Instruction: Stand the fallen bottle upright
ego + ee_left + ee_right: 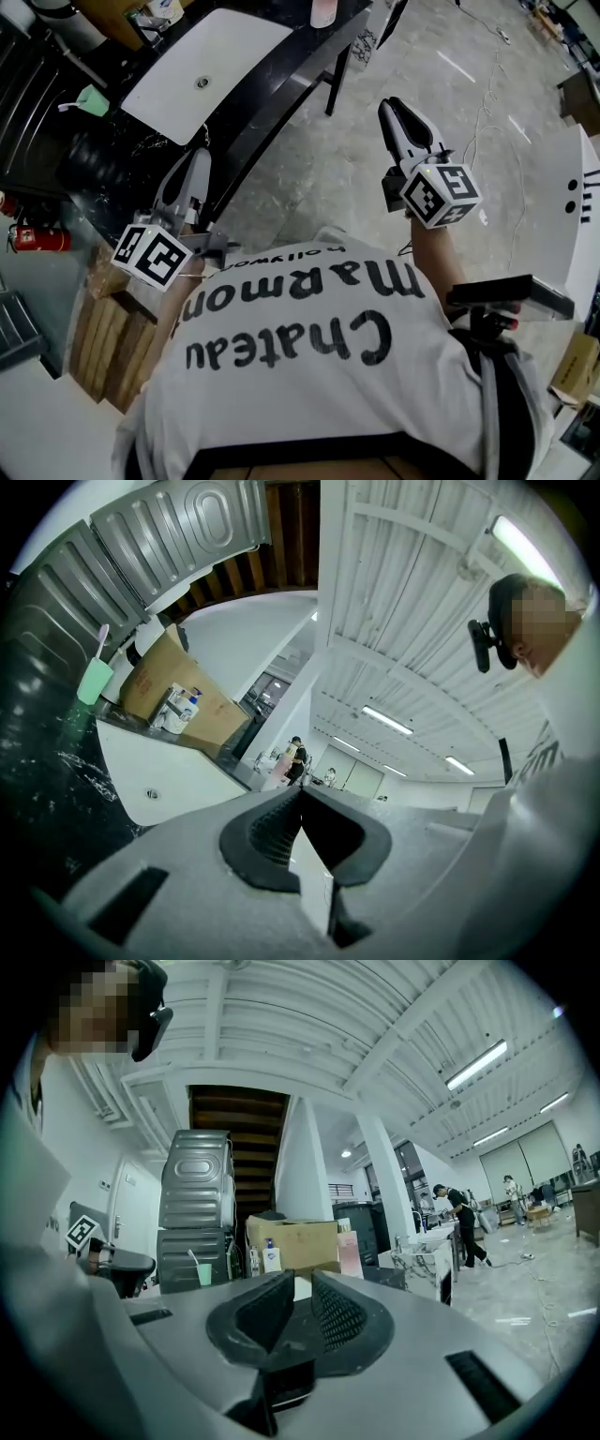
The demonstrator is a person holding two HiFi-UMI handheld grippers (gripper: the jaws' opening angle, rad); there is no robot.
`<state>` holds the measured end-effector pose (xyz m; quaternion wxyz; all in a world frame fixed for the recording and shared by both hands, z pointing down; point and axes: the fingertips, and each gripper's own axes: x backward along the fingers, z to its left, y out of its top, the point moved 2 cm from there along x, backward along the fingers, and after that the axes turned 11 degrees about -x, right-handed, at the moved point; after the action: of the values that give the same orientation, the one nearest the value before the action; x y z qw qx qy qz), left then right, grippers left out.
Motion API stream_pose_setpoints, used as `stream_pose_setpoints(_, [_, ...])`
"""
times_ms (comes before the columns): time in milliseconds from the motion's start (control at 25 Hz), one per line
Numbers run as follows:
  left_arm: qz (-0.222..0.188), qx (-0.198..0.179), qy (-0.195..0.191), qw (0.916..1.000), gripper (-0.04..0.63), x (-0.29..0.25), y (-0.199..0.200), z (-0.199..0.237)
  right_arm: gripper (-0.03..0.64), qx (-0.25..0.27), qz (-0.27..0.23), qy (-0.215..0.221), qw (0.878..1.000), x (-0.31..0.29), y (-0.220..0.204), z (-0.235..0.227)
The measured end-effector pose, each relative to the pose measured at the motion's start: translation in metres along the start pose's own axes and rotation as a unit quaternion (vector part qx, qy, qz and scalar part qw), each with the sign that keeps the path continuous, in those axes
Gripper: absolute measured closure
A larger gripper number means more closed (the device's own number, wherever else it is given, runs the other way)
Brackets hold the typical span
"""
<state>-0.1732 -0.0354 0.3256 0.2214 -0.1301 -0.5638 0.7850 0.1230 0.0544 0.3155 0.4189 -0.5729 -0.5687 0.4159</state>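
No fallen bottle can be made out in any view. A pink container (322,11) stands at the far end of the black counter (281,103), and it shows as a pink container (349,1252) beside a cardboard box (292,1241). A white pump bottle (270,1256) stands upright by that box. My left gripper (197,159) hangs over the counter's near edge, its jaws together and empty (300,791). My right gripper (389,105) is raised over the floor to the right of the counter. A narrow gap shows between its jaws, with nothing in it (300,1279).
A white sink basin (216,56) is set in the counter. A green cup (92,100) with a toothbrush stands at its left. Wooden crates (103,328) and a red fire extinguisher (37,239) lie lower left. Stacked grey machines (194,1213) stand behind the counter. People work at the hall's far side.
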Motion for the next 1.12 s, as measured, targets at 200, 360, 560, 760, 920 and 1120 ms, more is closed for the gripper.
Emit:
stream_pose_setpoints(200, [-0.008, -0.007, 0.005, 0.9999, 0.581, -0.022, 0.004, -0.024, 0.557, -0.002, 0.016, -0.009, 1.0, 0.011, 0.012, -0.032])
stream_pose_setpoints(360, [-0.006, -0.018, 0.02, 0.9996, 0.581, -0.04, 0.003, -0.041, 0.557, 0.003, 0.053, -0.028, 0.998, 0.017, 0.018, -0.062])
stream_pose_setpoints(560, [-0.013, -0.006, 0.041, 0.9991, 0.581, -0.049, -0.007, -0.055, 0.558, 0.002, 0.073, -0.044, 0.996, 0.029, 0.026, -0.093])
stream_pose_setpoints(760, [-0.013, -0.003, 0.043, 0.999, 0.581, -0.05, -0.015, -0.067, 0.566, -0.002, 0.08, -0.054, 0.995, 0.044, 0.027, -0.109])
stream_pose_setpoints(920, [-0.011, -0.002, 0.042, 0.999, 0.581, -0.045, -0.022, -0.072, 0.581, -0.004, 0.081, -0.054, 0.995, 0.055, 0.024, -0.111])
stream_pose_setpoints(1120, [-0.001, 0.005, 0.044, 0.999, 0.581, -0.037, -0.027, -0.078, 0.581, -0.001, 0.087, -0.058, 0.995, 0.068, 0.018, -0.109])
